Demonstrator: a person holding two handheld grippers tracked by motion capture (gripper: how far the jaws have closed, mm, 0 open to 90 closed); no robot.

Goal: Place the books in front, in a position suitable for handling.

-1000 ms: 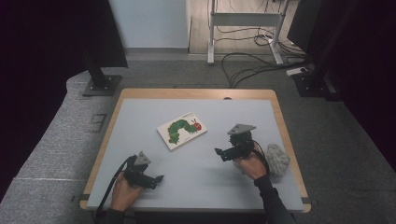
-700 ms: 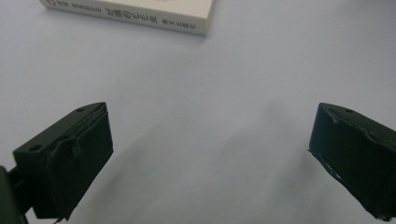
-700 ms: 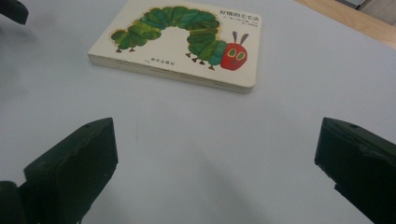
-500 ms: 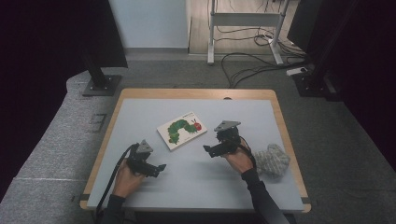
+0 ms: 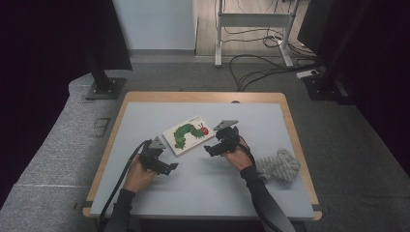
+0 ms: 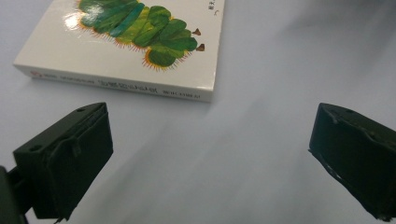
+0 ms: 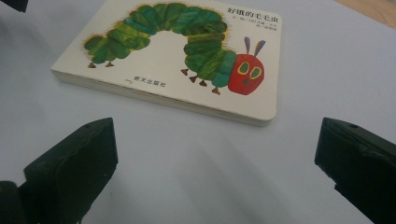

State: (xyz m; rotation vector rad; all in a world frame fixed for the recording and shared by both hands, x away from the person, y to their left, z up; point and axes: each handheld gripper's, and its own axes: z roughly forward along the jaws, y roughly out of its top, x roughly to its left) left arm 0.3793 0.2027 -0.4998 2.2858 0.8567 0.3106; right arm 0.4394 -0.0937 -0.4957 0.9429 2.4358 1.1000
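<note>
I am holding my left hand-held gripper (image 5: pixel 170 166) and right hand-held gripper (image 5: pixel 209 149) low over the table (image 5: pixel 203 193), both released with jaws wide and nothing between them. The board book (image 5: pixel 187 134) is lying flat and closed just beyond, between the two. I judge the grasp is going best by squaring to opposite edges before clenching; the grey cloth (image 5: pixel 278 165) is sitting well apart.

High view looks down on the table (image 5: pixel 145 116); both claw views face the book (image 6: pixel 140 51) closely
</note>
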